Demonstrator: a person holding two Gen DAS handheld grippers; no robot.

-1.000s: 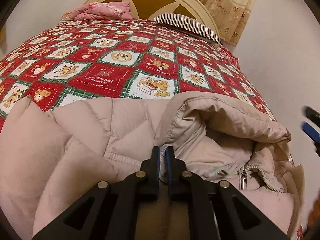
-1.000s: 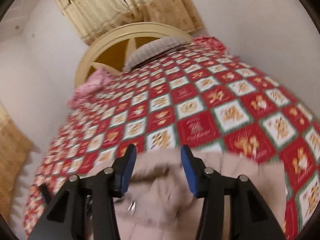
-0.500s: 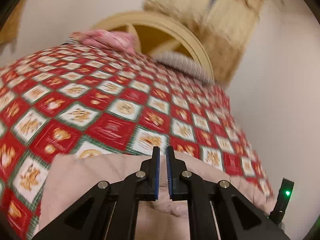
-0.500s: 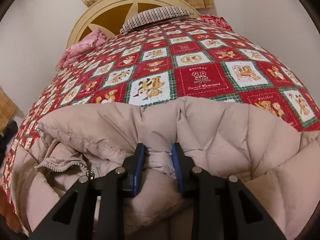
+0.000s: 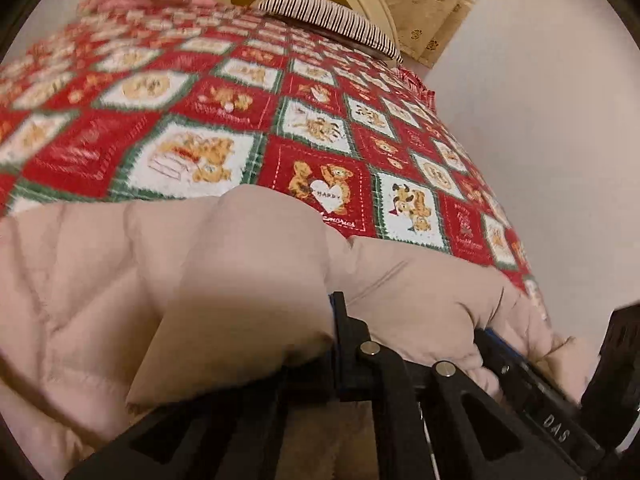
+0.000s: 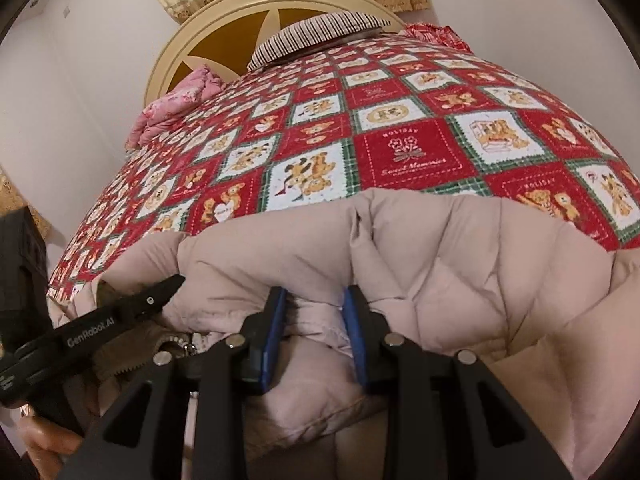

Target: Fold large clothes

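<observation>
- Beige puffer jacket (image 6: 460, 264): lies bunched on the bed, at the near edge of the red bear-print quilt (image 6: 408, 152), well short of the striped pillow (image 6: 316, 32).
- Right claw (image 6: 314, 320): narrowed onto a pinched ridge of jacket padding.
- Left claw (image 5: 334, 320): shut; a jacket fold drapes over it, but whether fabric is pinched cannot be told.
- Step, as judged: gripping the near edge for a fold; the next move calls for lifting both claws together and carrying the edge toward the pillow.

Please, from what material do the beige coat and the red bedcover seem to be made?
The beige coat looks like a padded down-type jacket: a smooth, matte woven shell, probably synthetic, with stitched quilting lines and puffy panels. The red bedcover looks like printed cotton-type fabric, matte, with teddy-bear squares and green plaid borders; whether it is truly quilted I cannot tell.
</observation>
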